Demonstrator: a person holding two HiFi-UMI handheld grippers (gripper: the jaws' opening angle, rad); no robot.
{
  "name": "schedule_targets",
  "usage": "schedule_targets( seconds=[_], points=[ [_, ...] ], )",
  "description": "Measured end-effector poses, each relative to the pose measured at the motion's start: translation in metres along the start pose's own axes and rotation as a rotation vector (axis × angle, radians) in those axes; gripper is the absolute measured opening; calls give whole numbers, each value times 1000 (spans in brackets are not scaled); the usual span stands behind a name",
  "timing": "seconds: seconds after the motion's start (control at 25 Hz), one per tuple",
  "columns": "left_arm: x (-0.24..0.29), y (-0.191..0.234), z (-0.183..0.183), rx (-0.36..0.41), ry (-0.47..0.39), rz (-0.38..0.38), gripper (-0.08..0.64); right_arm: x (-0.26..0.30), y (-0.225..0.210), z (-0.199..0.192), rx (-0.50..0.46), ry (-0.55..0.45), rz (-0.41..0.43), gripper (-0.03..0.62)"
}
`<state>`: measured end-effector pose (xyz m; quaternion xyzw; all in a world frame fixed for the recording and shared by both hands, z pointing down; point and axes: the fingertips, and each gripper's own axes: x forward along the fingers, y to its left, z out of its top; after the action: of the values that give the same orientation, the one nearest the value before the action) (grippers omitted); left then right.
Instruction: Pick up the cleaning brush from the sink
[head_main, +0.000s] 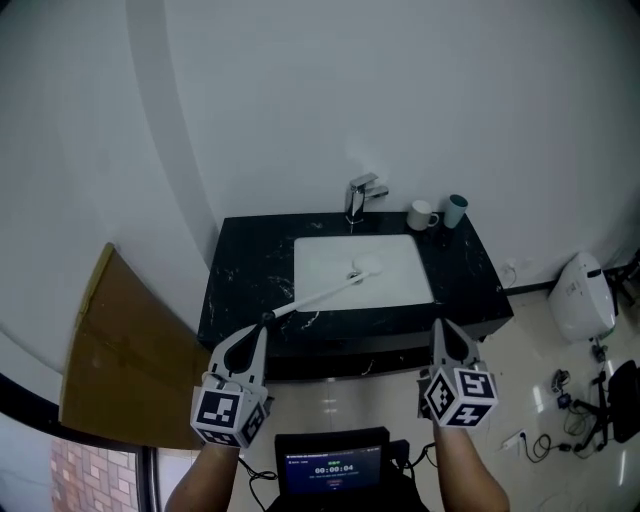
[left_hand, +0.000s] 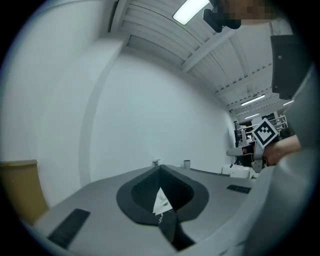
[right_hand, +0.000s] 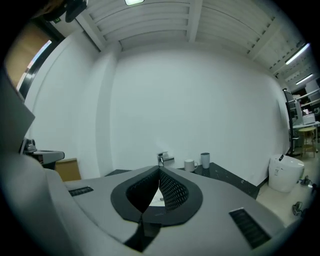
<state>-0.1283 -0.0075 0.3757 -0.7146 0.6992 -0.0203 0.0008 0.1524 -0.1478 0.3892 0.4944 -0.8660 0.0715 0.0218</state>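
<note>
The cleaning brush lies in the white sink basin. Its head is near the drain, and its long white handle slants down-left over the black counter's front edge. My left gripper is held level in front of the counter, its tips lining up with the handle's dark end in the head view. In the left gripper view the left gripper is shut with nothing between its pads. My right gripper is off to the right, in front of the counter. The right gripper view shows the right gripper shut and empty.
A chrome faucet stands behind the basin, with a white mug and a teal cup to its right. A brown board leans at the left. A white appliance and cables are on the floor at right. A small screen sits below me.
</note>
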Motion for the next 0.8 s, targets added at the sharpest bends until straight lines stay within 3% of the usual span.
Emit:
schedule_targets(
  seconds=[0.12,0.16,0.4,0.6,0.72,0.8],
  points=[
    [35,42,-6,-28,20,-40,8,51,28,-10,7,24,-17,12],
    [47,54,-11,-31,34,-59,8,69,36,-14,16,30,-23,57],
    [117,110,-12,-20,116,-204,8,174,74,-33,71,95,-58,57],
    [164,165,-5,-1,60,-281,9,237,110,-51,88,174,-100,57],
    [179,199,-6,0,65,-333,9,268,130,-67,140,231,-140,167],
    [188,225,-9,-3,83,-369,9,288,142,-78,158,268,-198,167]
  ],
)
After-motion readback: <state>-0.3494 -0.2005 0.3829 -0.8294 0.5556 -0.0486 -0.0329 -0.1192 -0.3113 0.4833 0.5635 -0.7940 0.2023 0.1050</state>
